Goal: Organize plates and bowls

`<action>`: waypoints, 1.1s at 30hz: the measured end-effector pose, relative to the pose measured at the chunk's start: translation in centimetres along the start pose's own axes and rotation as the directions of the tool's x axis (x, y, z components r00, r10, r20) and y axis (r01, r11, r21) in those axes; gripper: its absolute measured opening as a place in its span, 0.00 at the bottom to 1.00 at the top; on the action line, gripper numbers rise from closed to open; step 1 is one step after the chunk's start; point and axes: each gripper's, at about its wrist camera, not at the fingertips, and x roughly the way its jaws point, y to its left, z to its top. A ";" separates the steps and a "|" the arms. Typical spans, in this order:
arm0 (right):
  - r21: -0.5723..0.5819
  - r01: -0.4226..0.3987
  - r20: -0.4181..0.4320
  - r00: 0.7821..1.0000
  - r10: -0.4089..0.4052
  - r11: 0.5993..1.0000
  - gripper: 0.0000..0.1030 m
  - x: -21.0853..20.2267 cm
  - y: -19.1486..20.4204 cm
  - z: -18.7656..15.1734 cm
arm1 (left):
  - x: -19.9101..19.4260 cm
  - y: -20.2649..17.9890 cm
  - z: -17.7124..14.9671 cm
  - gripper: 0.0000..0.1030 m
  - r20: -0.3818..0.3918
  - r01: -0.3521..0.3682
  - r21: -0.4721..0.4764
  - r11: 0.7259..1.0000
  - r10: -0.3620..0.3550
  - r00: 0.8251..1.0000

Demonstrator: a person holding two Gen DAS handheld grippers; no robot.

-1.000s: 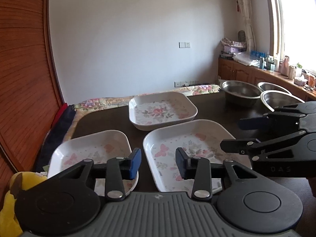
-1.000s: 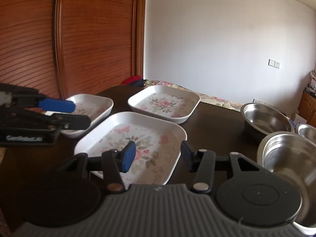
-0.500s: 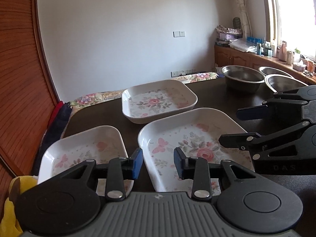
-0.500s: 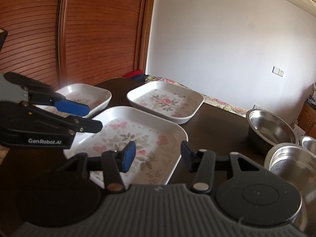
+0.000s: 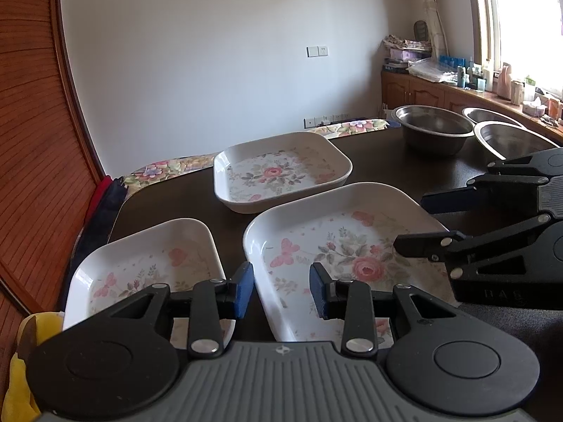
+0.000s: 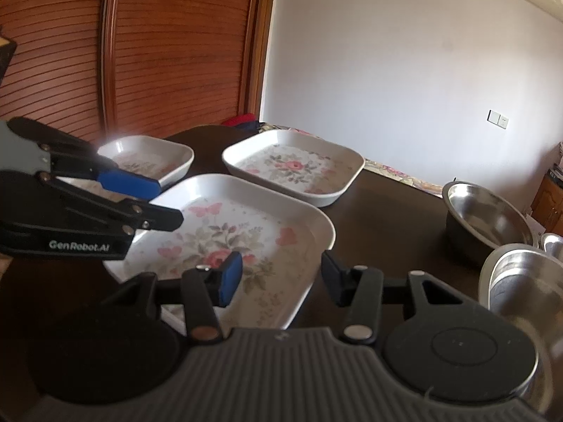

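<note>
Three floral plates sit on the dark table (image 5: 380, 161): the big plate (image 5: 337, 242) nearest, the small plate (image 5: 147, 263) just beside it on the left, and the deep plate (image 5: 281, 168) behind them. Off to the right are three steel bowls (image 5: 434, 128), grouped close together but not nested. My worry is that the plates look slick and shallow-rimmed, so a pinch on the edge could slip, or one plate could get shoved into its neighbour since they're so close. The left tongs (image 5: 281, 288) hang over the gap between the small and big plates, partly apart, holding nothing. The right tongs (image 6: 278, 276) are also partly apart and empty, over the big plate's near right corner.
</note>
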 end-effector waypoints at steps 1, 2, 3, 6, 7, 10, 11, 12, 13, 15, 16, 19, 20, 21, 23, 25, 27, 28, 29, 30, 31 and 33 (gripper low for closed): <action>0.001 0.003 -0.001 1.000 -0.003 1.000 0.47 0.0 0.0 0.0 | 0.0 0.0 0.0 0.61 -0.002 0.001 0.000 1.000 -0.001 1.000; 0.001 0.007 -0.002 1.000 -0.007 1.000 0.45 0.0 0.0 0.0 | 0.1 0.1 0.0 0.61 -0.005 0.002 -0.002 1.000 -0.002 1.000; 0.001 0.011 -0.002 1.000 -0.011 1.000 0.43 0.0 -0.1 0.0 | 0.2 0.1 0.0 0.61 -0.011 0.003 -0.003 1.000 -0.003 1.000; 0.003 0.019 -0.008 1.000 -0.019 1.000 0.41 0.2 -0.2 -0.1 | 0.6 0.2 -0.2 0.61 -0.025 0.003 0.000 1.000 -0.003 1.000; 0.006 0.020 -0.011 1.000 -0.020 1.000 0.41 0.3 -0.3 -0.1 | 0.7 0.1 -0.3 0.61 -0.027 0.002 0.003 1.000 -0.002 1.000; 0.015 0.022 -0.024 0.999 -0.021 1.000 0.39 0.8 -0.4 -0.2 | 0.8 0.0 -0.4 0.61 -0.032 0.000 0.002 1.000 0.000 1.000; 0.016 0.022 -0.023 0.999 -0.022 1.000 0.39 0.8 -0.4 -0.3 | 0.7 0.1 -0.5 0.59 -0.029 -0.003 0.001 1.000 0.003 1.000; 0.017 0.024 -0.023 0.999 -0.024 1.000 0.39 0.9 -0.4 -0.3 | 0.6 0.1 -0.5 0.57 -0.027 -0.006 -0.002 1.000 0.005 1.000; 0.017 0.025 -0.023 0.999 -0.025 1.000 0.39 0.9 -0.4 -0.3 | 0.6 0.2 -0.5 0.52 -0.024 -0.010 -0.008 1.000 0.009 1.000; 0.016 0.028 -0.023 0.999 -0.028 0.999 0.38 0.9 -0.4 -0.3 | 0.5 0.4 -0.6 0.47 -0.020 -0.014 -0.018 1.000 0.014 1.000; 0.018 0.030 -0.023 0.999 -0.030 0.999 0.37 0.9 -0.5 -0.3 | 0.4 0.6 -0.6 0.47 -0.016 -0.007 -0.034 0.999 0.006 1.000; 0.040 0.028 -0.019 0.999 -0.028 0.999 0.37 0.9 -0.7 -0.3 | 0.3 1.1 -0.9 0.47 -0.006 0.009 -0.079 0.997 -0.010 1.000; 0.049 0.027 -0.018 1.000 -0.026 0.998 0.34 0.9 -0.8 -0.3 | 0.2 1.1 -1.0 0.46 -0.002 0.003 -0.080 0.997 -0.003 1.000; 0.057 0.029 -0.015 0.999 -0.029 0.998 0.31 0.8 -0.9 -0.3 | 0.2 1.1 -1.1 0.44 0.002 -0.003 -0.084 0.996 0.003 1.000; 0.077 0.025 -0.012 1.000 -0.024 0.997 0.27 0.6 -1.2 -0.3 | 0.1 1.4 -1.2 0.41 0.006 0.000 -0.116 0.993 0.001 1.000; 0.092 0.014 -0.006 1.000 -0.014 0.996 0.25 0.4 -1.4 -0.3 | -0.1 1.7 -1.3 0.41 0.007 0.016 -0.141 0.990 -0.016 1.000; 0.092 0.019 -0.001 1.000 -0.019 0.996 0.22 0.2 -1.4 -0.3 | -0.2 1.8 -1.5 0.41 0.007 0.027 -0.149 0.988 -0.026 1.000; 0.093 0.022 0.005 1.000 -0.023 0.995 0.21 0.1 -1.4 -0.3 | -0.2 1.7 -1.5 0.41 0.007 0.031 -0.148 0.988 -0.030 1.000; 0.094 0.026 0.011 1.000 -0.027 0.995 0.18 0.0 -1.5 -0.2 | -0.3 1.7 -1.5 0.41 0.008 0.031 -0.144 0.989 -0.030 1.000; 0.095 0.031 0.014 0.999 -0.033 0.995 0.14 -0.1 -1.5 -0.2 | -0.3 1.6 -1.5 0.41 0.008 0.032 -0.143 0.989 -0.031 0.999; 0.096 0.036 0.013 0.999 -0.038 0.995 0.13 -0.1 -1.6 -0.2 | -0.4 1.5 -1.4 0.41 0.009 0.031 -0.140 0.990 -0.030 1.000; 0.097 0.036 0.002 0.999 -0.037 0.995 0.13 0.1 -1.8 -0.3 | -0.4 1.2 -1.4 0.41 0.009 0.029 -0.129 0.991 -0.028 1.000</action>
